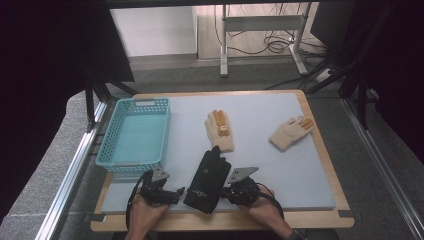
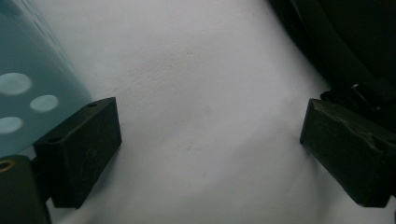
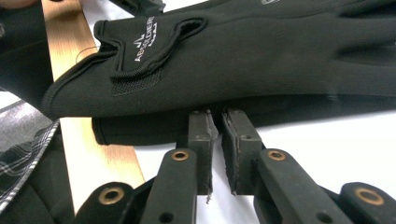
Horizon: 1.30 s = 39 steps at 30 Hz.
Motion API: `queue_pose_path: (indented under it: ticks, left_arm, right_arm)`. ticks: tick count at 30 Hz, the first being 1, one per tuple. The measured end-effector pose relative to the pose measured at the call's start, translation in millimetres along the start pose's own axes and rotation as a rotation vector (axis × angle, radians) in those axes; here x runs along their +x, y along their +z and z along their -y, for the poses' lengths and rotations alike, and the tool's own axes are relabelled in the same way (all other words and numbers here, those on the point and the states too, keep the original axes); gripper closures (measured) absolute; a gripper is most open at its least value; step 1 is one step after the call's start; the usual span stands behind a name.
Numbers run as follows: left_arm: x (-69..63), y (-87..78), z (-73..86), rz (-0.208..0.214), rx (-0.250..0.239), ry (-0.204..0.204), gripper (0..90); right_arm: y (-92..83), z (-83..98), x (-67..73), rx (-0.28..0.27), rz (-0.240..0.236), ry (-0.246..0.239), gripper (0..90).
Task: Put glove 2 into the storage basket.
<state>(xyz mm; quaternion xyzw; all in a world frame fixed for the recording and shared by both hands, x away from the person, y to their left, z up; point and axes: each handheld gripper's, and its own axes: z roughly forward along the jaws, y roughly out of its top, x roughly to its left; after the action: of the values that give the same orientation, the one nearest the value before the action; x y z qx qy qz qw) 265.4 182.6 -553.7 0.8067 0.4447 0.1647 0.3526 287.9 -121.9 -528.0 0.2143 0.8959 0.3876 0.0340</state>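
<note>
Hands low: right gripper (image 3: pixel 215 140) jaws nearly together, at black gloves (image 3: pixel 261 60).

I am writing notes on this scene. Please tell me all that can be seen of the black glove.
The black glove looks like soft, smooth fabric, with a wrist strap bearing small white lettering. It seems to be two gloves stacked. It lies flat on the pale mat, its cuff reaching over the wooden table edge, its fingers pointing to a cream glove. The right tool, jaws nearly together, meets its lower edge.
</note>
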Motion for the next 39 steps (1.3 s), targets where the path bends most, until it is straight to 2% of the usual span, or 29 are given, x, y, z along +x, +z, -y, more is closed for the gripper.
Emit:
queue_pose_path:
  ticks: [2,5,9,13,18,22,24,27,29,33,39]
  left_arm:
    - [0.2,-0.3,0.9,-0.001,-0.002,0.004,5.0]
    - [-0.4,-0.1,2.0,-0.004,-0.011,-0.005,5.2]
    - [-1.0,0.4,2.3,-0.010,-0.018,-0.009,5.1]
    - [-0.7,0.7,3.9,-0.006,-0.033,-0.004,5.0]
    - [0.4,1.1,4.3,0.001,-0.041,-0.001,4.7]
    - [0.0,1.0,2.3,-0.001,-0.029,-0.006,4.8]
    - [-0.7,-0.1,0.3,0.002,-0.013,0.000,5.9]
    - [-4.6,-3.5,-4.0,0.057,-0.016,-0.011,9.0]
    - [-10.0,-6.0,-8.0,0.058,-0.015,-0.003,9.0]
    - [-19.5,-10.8,-21.5,0.053,0.001,0.003,7.8]
    - [-34.1,-12.5,-49.2,0.092,0.015,0.005,4.1]
  right_arm:
    - [-9.4,1.7,-4.7,-0.013,0.023,0.009,77.0]
    - [-24.3,6.8,-18.6,-0.029,0.082,0.033,71.2]
    - [-43.6,18.0,-42.7,-0.036,0.213,0.072,60.3]
    - [-60.4,34.4,-71.3,-0.044,0.311,0.156,47.3]
    - [-68.0,50.4,-96.2,-0.031,0.401,0.197,35.7]
    - [-68.8,55.4,-103.5,-0.063,0.400,0.211,32.6]
    - [-66.8,54.6,-101.1,-0.048,0.413,0.186,30.6]
    - [-66.6,54.9,-101.6,-0.050,0.413,0.193,28.3]
    - [-66.4,54.9,-101.2,-0.046,0.414,0.189,28.2]
    - [-66.3,55.1,-101.2,-0.047,0.414,0.188,28.1]
    - [-66.4,55.3,-101.6,-0.048,0.408,0.188,27.0]
